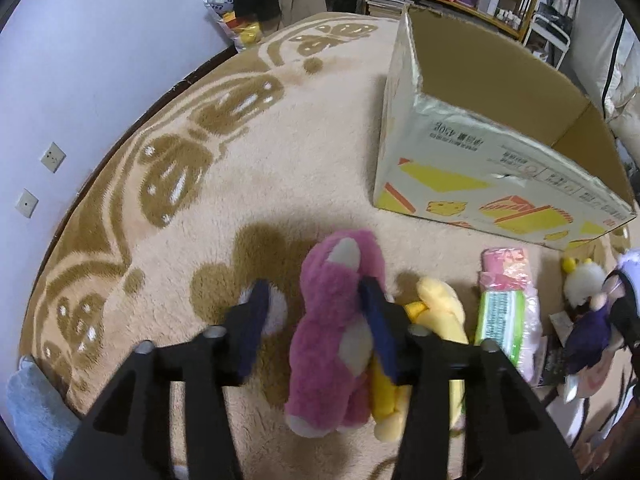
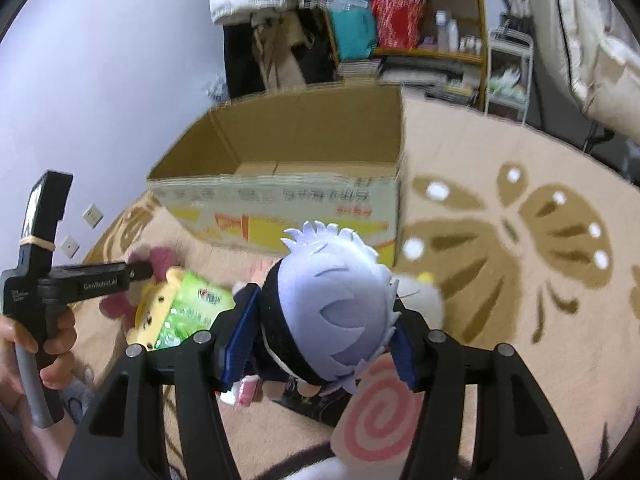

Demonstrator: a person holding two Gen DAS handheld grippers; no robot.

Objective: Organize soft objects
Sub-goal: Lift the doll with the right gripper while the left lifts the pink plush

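Two plush toys are in play. Low centre in the left wrist view, the left gripper stands partly open around the pink bear, its right pad against the fur and its left pad apart. Low centre in the right wrist view, the right gripper clamps the lilac-haired doll by the head. Both look light and squashy, likely to sag, so the bear's thick torso seems the surest hold. The open cardboard box waits in the upper right.
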